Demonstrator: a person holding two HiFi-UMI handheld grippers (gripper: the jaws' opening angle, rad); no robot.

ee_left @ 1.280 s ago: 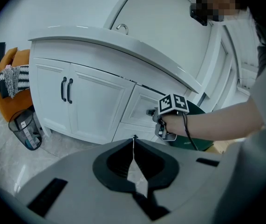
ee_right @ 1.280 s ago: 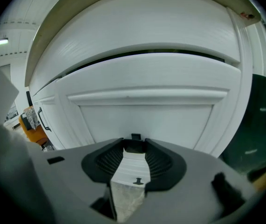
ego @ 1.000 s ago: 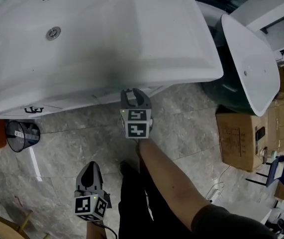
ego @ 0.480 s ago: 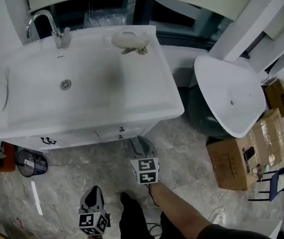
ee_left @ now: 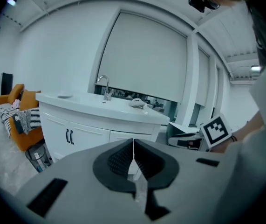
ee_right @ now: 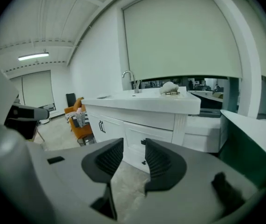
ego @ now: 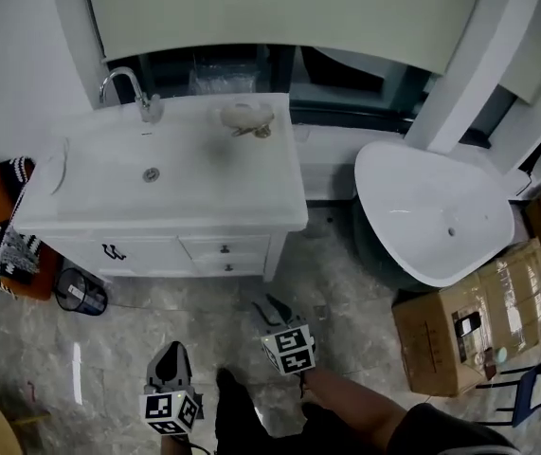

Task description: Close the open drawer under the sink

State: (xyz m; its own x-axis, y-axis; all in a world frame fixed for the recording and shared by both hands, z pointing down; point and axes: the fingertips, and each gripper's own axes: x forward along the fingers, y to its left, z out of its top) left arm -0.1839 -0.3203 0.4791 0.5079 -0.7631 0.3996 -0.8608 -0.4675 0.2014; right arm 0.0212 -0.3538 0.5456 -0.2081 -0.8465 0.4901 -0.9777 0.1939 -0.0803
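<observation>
Head view: both hands low at the near edge. Left claw and right claw point far toward the sink cabinet, well short of it. Drawer sits flush in the cabinet front, long axis left-right, beyond the right claw.
Left gripper view: jaws pressed together, empty.
Right gripper view: jaws wide, empty, drawer framed between them, well apart.
</observation>
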